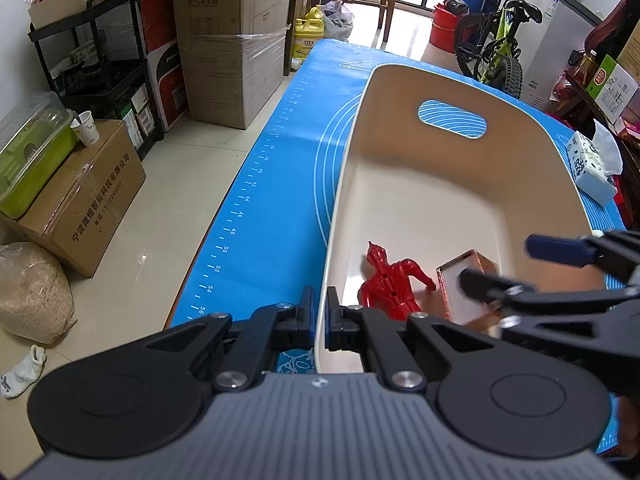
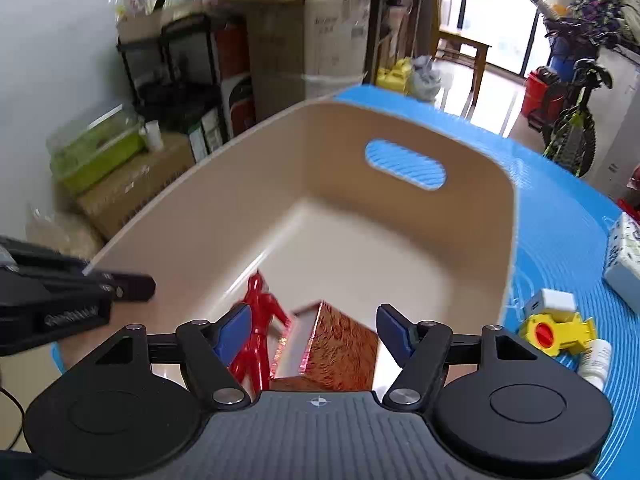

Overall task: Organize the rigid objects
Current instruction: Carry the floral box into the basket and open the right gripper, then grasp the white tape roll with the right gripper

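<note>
Bright daylight from the windows (image 2: 500, 20) at upper right of both views, blown out there. My left wrist view is sharp; right wrist view is motion-blurred, worst on the bin (image 2: 400, 152) and boxes (image 2: 320, 40). Heavy fisheye bend and dark corners. Soft shadows, mild glare on the floor (image 1: 160, 184).

bin (image 2: 280, 168): we see plain cream
toy figure (image 1: 390, 284): we see glossy red
box (image 2: 340, 344): mottled copper-orange, white face
mat (image 1: 280, 184): blue, white ruler marks

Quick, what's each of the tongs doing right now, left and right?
Left tongs: shut on the rim of the cream bin.
Right tongs: open, holding nothing; the copper box sits in the bin between the fingers, pads clear of it.
</note>
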The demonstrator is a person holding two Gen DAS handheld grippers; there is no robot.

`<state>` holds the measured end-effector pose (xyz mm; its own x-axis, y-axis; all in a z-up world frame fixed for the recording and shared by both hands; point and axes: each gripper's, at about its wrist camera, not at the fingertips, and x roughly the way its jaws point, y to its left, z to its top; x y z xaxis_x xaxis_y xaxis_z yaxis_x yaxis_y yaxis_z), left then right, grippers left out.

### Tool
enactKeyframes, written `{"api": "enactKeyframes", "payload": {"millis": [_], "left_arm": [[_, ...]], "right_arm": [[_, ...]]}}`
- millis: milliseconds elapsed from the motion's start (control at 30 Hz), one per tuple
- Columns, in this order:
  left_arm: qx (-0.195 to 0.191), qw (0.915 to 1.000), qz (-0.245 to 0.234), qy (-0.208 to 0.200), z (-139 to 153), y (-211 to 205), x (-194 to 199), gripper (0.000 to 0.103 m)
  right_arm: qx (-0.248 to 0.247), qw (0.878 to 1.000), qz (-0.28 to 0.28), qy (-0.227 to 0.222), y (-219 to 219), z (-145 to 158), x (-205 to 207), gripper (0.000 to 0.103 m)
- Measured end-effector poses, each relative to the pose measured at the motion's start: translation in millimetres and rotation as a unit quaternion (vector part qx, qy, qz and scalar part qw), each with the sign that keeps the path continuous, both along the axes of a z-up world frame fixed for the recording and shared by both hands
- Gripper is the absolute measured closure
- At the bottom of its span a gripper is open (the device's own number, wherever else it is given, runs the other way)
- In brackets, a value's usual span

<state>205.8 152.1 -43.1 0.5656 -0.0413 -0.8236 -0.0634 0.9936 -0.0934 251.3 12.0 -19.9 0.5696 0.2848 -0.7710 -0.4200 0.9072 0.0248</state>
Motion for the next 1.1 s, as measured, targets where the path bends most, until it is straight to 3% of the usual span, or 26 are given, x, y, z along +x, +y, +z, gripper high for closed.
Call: {"api": "enactKeyframes", "payload": {"millis": [233, 467, 600, 733, 1100], "left_arm": [[-0.002, 1.0000, 0.002, 0.000, -0.5, 0.9, -0.1, 0.097], [-0.002, 1.0000, 0.002, 0.000, -0.7, 1.1, 0.1, 0.097], [-0.003, 1.0000, 0.004, 0.000, -0.9, 1.2, 0.0, 0.097], [-0.005, 1.0000, 0.007, 0.000, -1.3, 1.8, -0.7, 0.097], [-0.007, 0.9999, 0.007, 0.000, -1.2, 2.9, -0.8, 0.097]], "right_arm": [[0.041, 0.995, -0.058, -0.064, -41.2, 40.8, -14.8, 0.024], [0.053, 0.984, -0.148, -0.084, -98.9, 58.0, -25.5, 0.023], [0.033, 0.979, -0.186, -0.076, -125.6, 46.4, -29.9, 0.023], [0.029, 0.975, -0.215, -0.039, -144.9, 20.5, -28.9, 0.023], [0.006, 0.979, -0.203, 0.023, -133.9, -26.0, -17.6, 0.030]]}}
